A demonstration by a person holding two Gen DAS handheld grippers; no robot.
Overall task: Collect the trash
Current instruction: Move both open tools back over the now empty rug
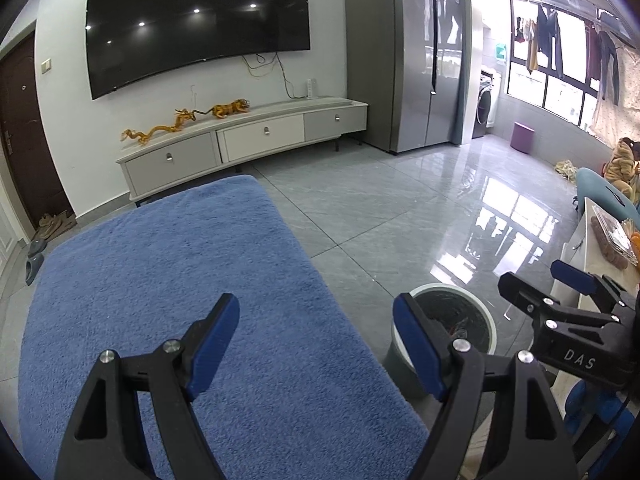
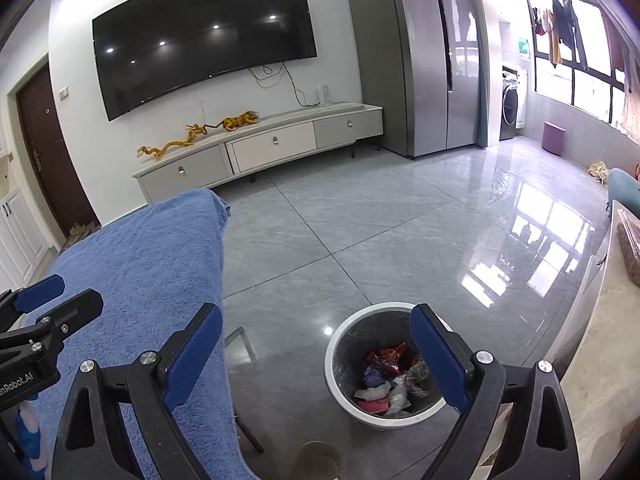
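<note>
A round grey trash bin with a white rim point(image 2: 340, 344) stands on the tiled floor below my right gripper point(image 2: 316, 356); several crumpled wrappers point(image 2: 386, 376) lie inside it. The bin also shows in the left wrist view point(image 1: 486, 312). My right gripper is open and empty above the bin. My left gripper point(image 1: 316, 344) is open and empty over the blue towel-covered table point(image 1: 180, 280), to the left of the bin. The right gripper shows in the left wrist view point(image 1: 532, 280), and the left gripper in the right wrist view point(image 2: 60, 296). No trash shows on the blue towel.
A low TV cabinet point(image 2: 260, 148) with gold dragon figures stands by the far wall under a wall TV point(image 2: 204, 36). A grey fridge point(image 2: 432, 56) stands at the back right. A light counter point(image 2: 600, 344) with a food tray lies right of the bin.
</note>
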